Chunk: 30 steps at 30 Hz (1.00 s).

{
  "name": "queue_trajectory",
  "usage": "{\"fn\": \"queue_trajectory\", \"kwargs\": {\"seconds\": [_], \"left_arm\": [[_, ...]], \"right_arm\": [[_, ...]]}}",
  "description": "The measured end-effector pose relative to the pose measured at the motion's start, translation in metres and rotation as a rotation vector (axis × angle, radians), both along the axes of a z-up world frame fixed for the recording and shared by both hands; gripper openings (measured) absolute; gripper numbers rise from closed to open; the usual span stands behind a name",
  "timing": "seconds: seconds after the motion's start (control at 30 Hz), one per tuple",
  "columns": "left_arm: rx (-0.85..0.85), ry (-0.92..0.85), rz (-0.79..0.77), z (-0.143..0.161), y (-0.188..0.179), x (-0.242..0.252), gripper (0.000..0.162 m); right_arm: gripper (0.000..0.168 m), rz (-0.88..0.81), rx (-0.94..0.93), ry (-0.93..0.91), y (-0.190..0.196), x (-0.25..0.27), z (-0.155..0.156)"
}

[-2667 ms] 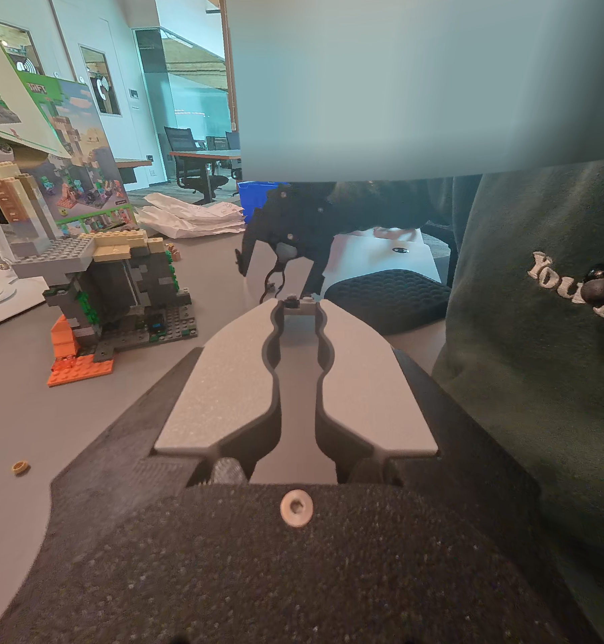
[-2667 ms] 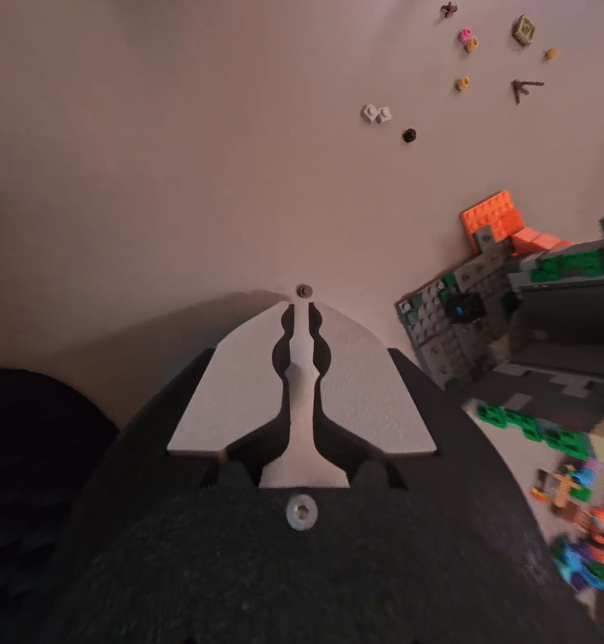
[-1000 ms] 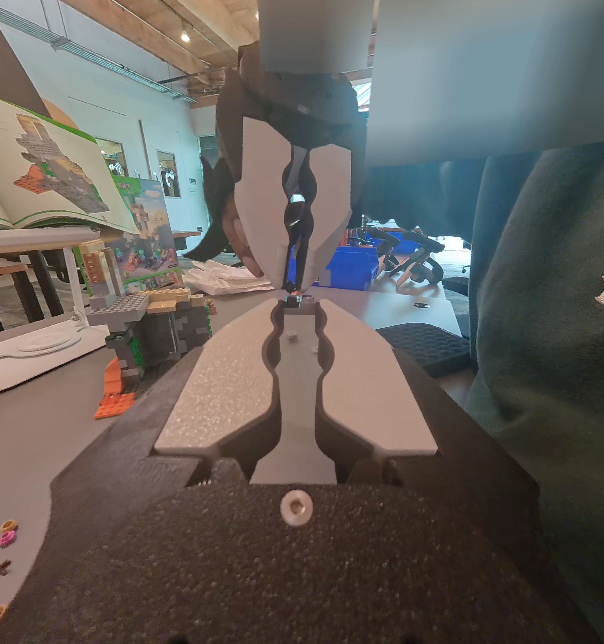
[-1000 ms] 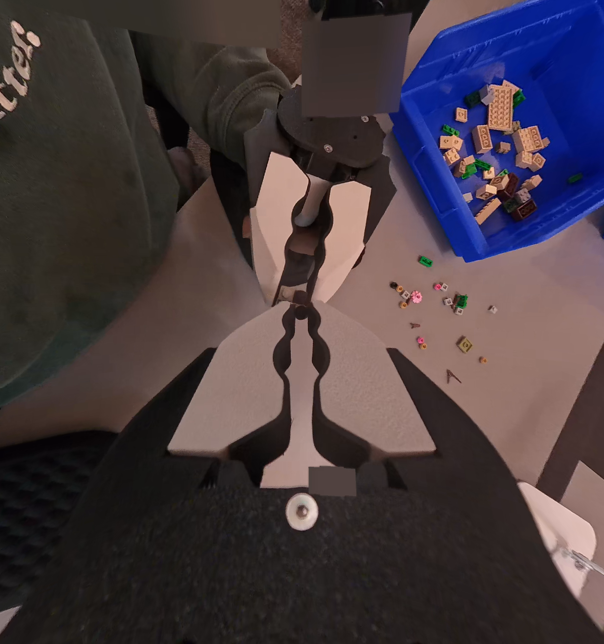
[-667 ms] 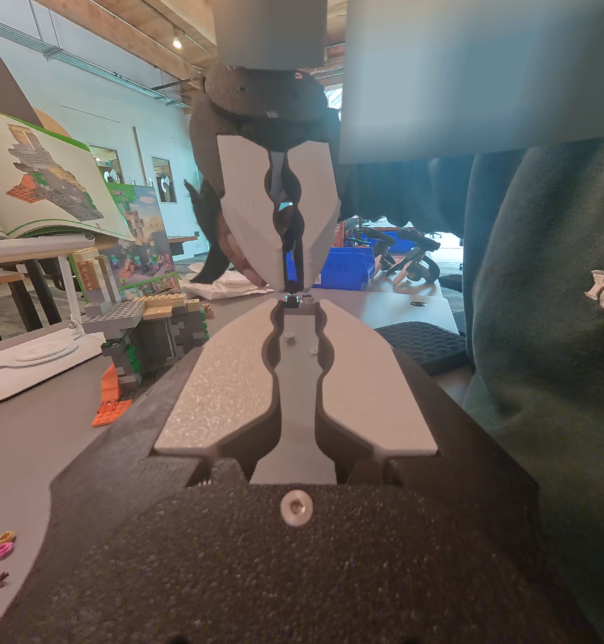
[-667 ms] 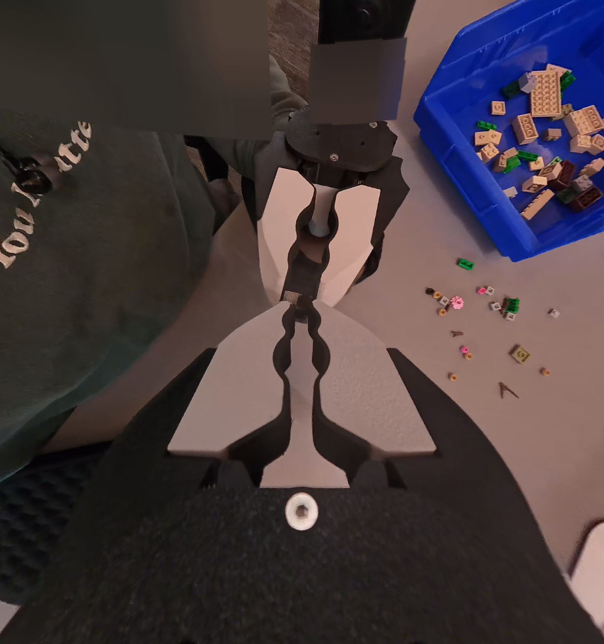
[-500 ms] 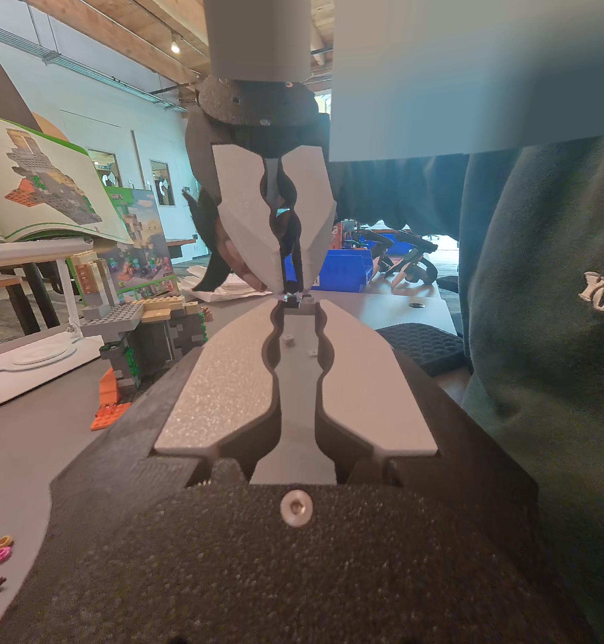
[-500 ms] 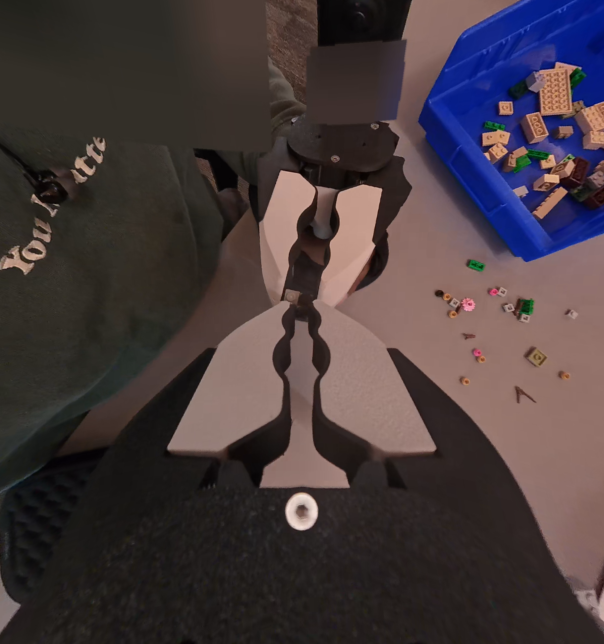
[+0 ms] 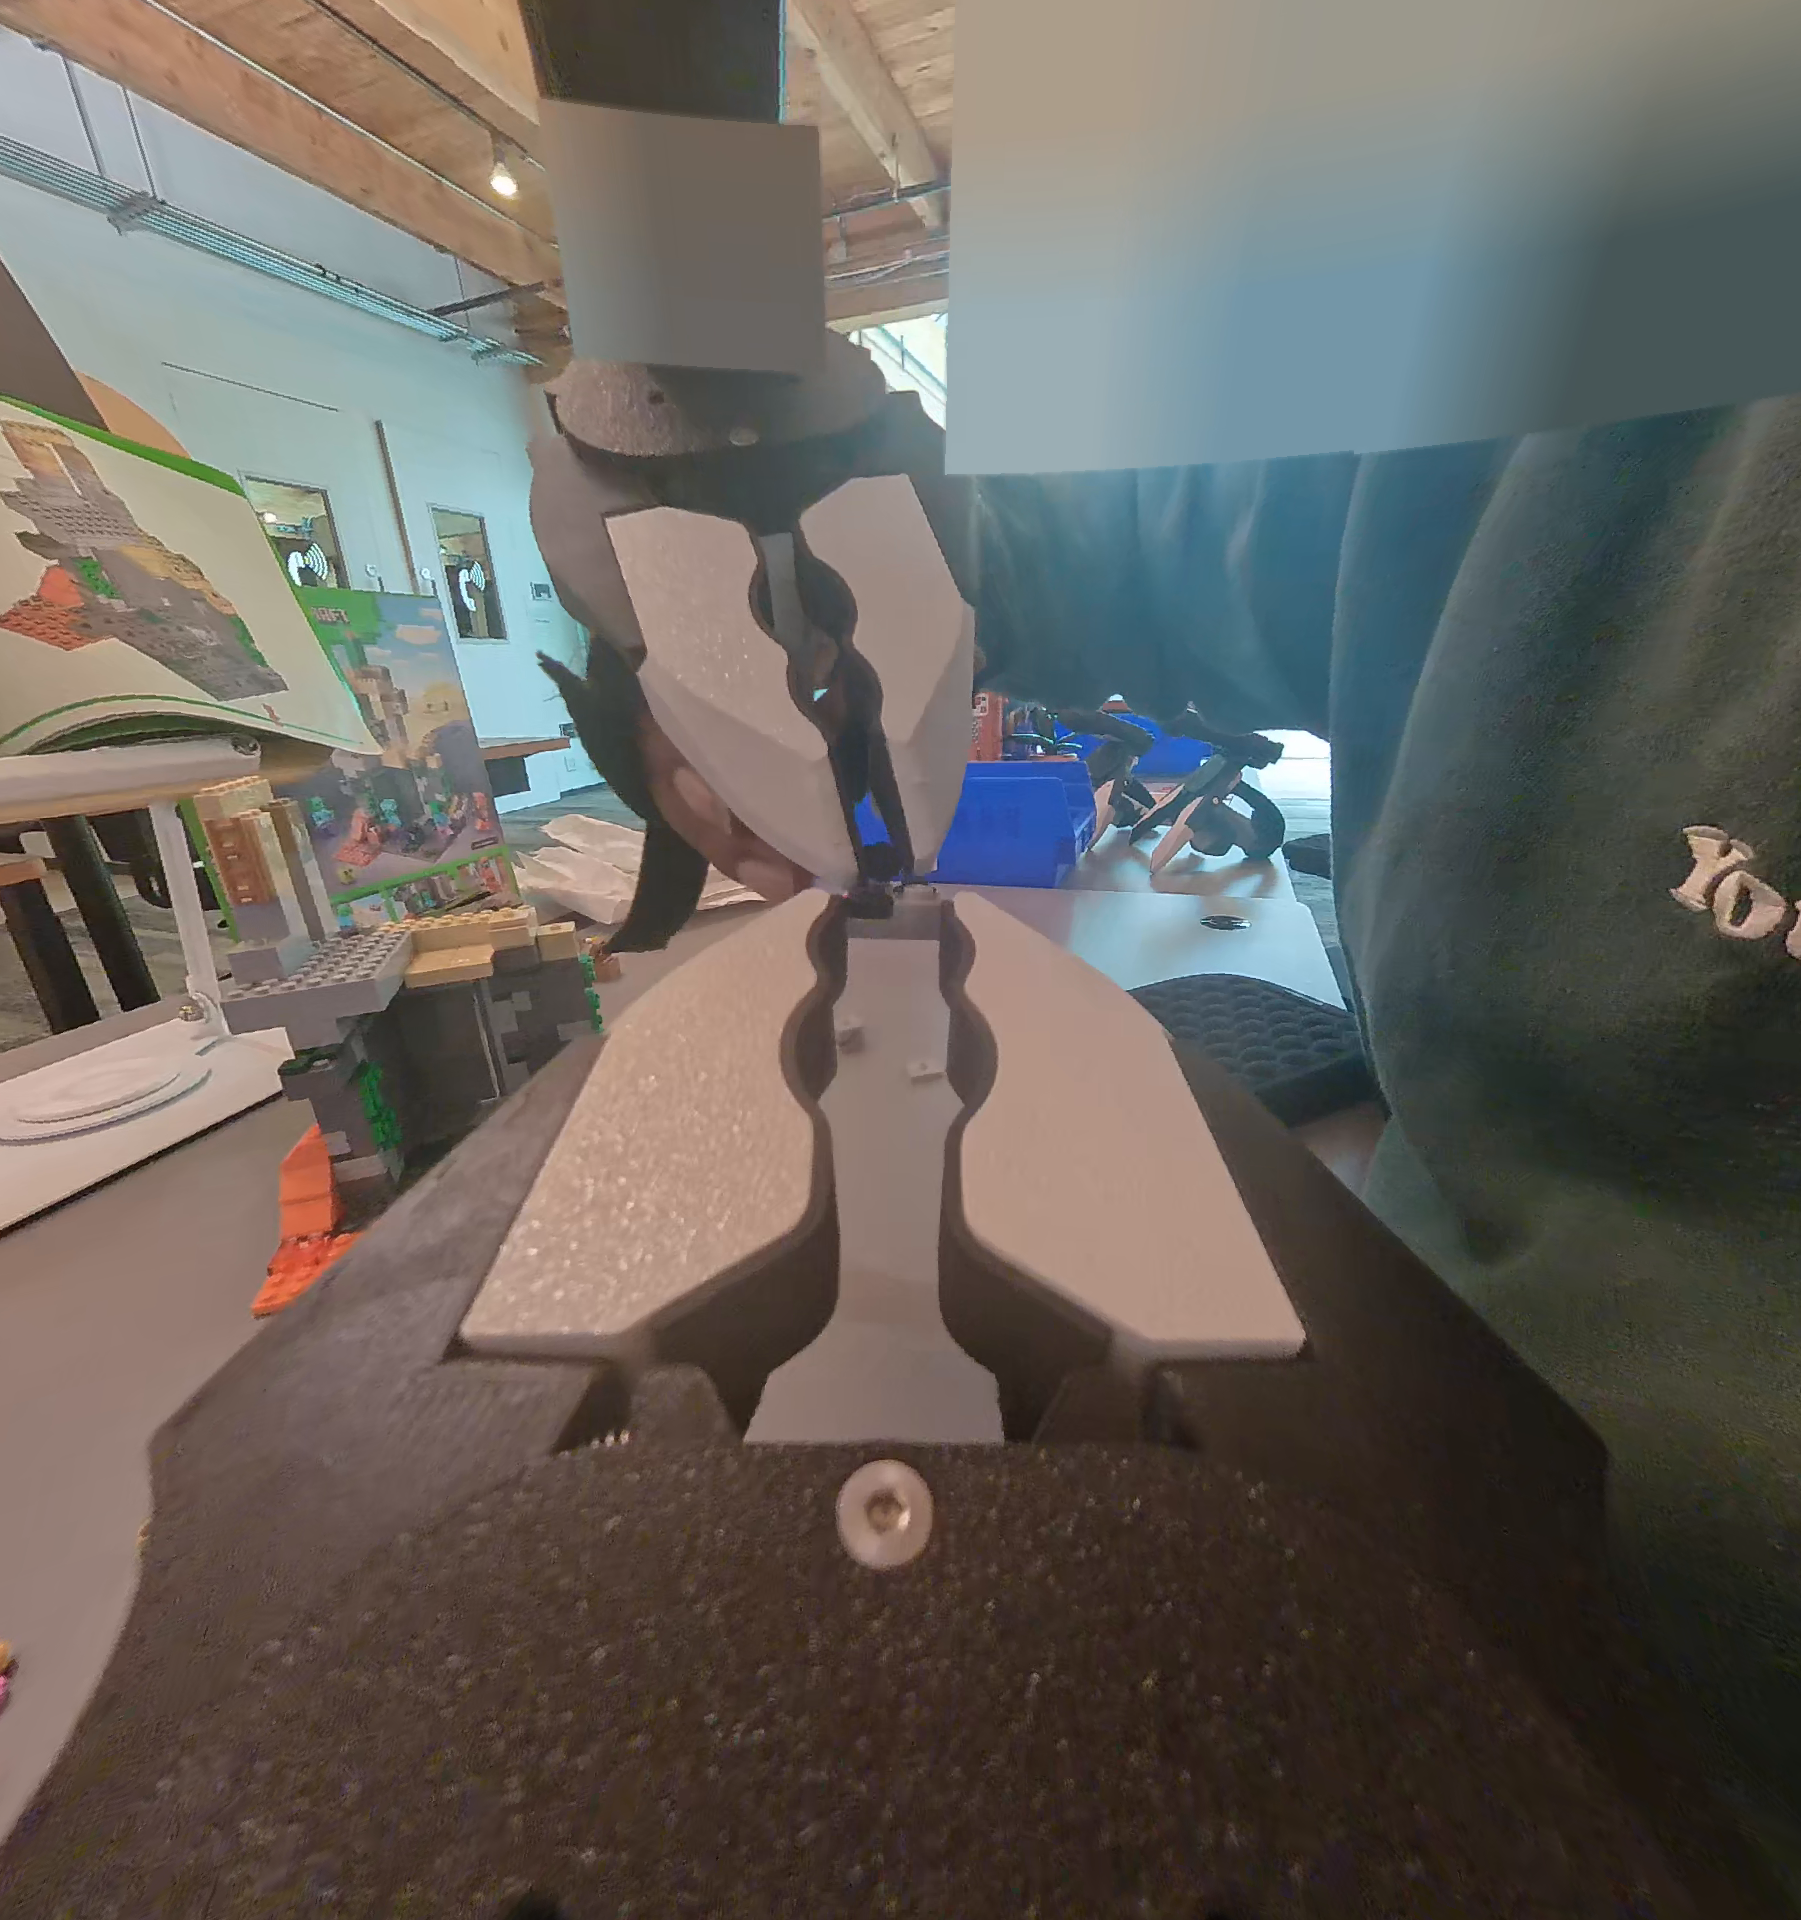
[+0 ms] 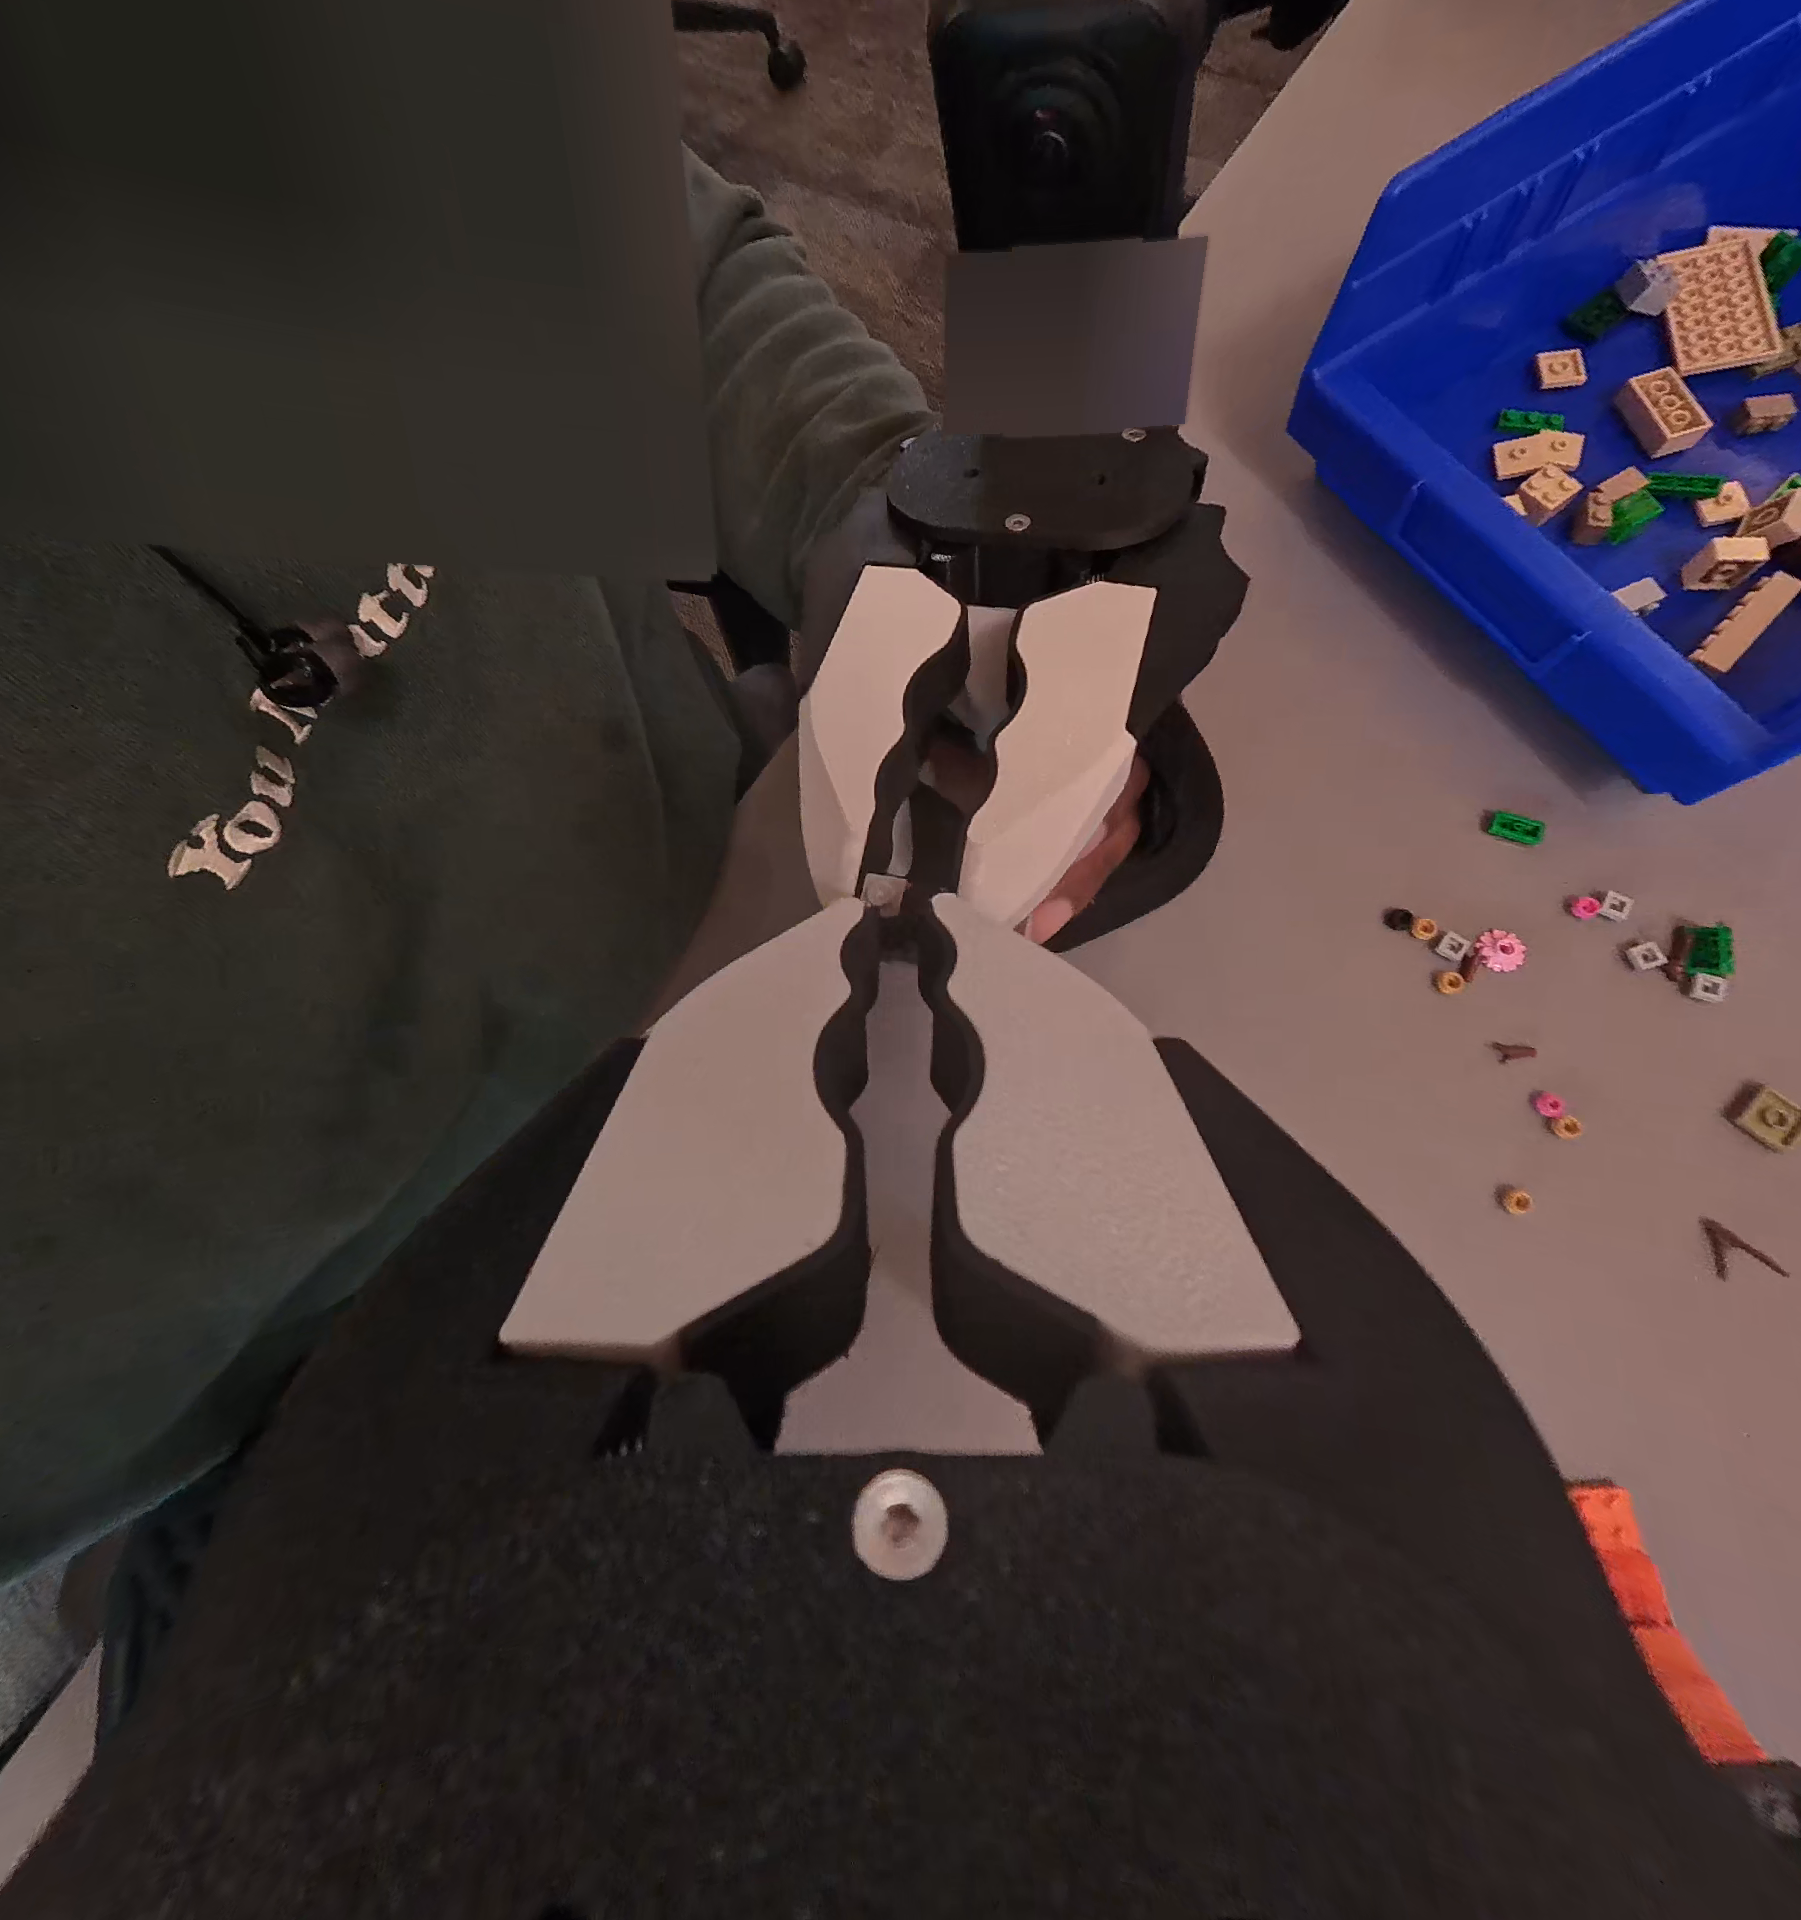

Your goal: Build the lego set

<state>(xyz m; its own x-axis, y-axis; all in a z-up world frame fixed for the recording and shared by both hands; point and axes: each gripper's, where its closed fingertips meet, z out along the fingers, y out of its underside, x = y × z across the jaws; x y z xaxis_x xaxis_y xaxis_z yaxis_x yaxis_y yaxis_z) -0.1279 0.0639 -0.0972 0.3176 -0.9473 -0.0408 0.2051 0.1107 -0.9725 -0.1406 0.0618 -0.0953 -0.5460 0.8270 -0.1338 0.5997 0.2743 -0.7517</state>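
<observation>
My left gripper (image 9: 891, 912) is shut on a small light grey Lego piece (image 9: 896, 921) at its fingertips, held above the table. My right gripper (image 10: 901, 920) comes down onto it from above and is shut on a tiny dark piece (image 10: 894, 940). The two sets of tips meet, and the dark piece (image 9: 871, 900) touches the grey one. In the right wrist view the left gripper (image 10: 896, 896) points toward me with the grey piece (image 10: 880, 891) at its tips. The partly built grey and tan Lego model (image 9: 408, 997) stands at the left.
An open instruction booklet (image 9: 117, 603) on a stand and the set's box (image 9: 397, 748) are behind the model. A blue bin (image 10: 1415, 488) of bricks sits top right, with small loose pieces (image 10: 1498, 951) on the table. A person in a green sweatshirt (image 10: 252, 935) sits close. My two grippers' fingertips are within a few centimetres of each other.
Both grippers stay tip to tip. The right gripper has risen and tilted steeper over the left one, and its view has swung so the blue bin sits farther right.
</observation>
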Motion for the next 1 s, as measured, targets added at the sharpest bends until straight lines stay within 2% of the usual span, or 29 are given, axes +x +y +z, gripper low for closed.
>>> {"fn": "queue_trajectory", "kwargs": {"seconds": [1.0], "left_arm": [[0.002,-0.007,-0.017,0.0008,-0.0023,0.0004,0.016]], "right_arm": [[0.008,0.003,-0.057,0.027,-0.0019,0.0005,0.0034]]}}
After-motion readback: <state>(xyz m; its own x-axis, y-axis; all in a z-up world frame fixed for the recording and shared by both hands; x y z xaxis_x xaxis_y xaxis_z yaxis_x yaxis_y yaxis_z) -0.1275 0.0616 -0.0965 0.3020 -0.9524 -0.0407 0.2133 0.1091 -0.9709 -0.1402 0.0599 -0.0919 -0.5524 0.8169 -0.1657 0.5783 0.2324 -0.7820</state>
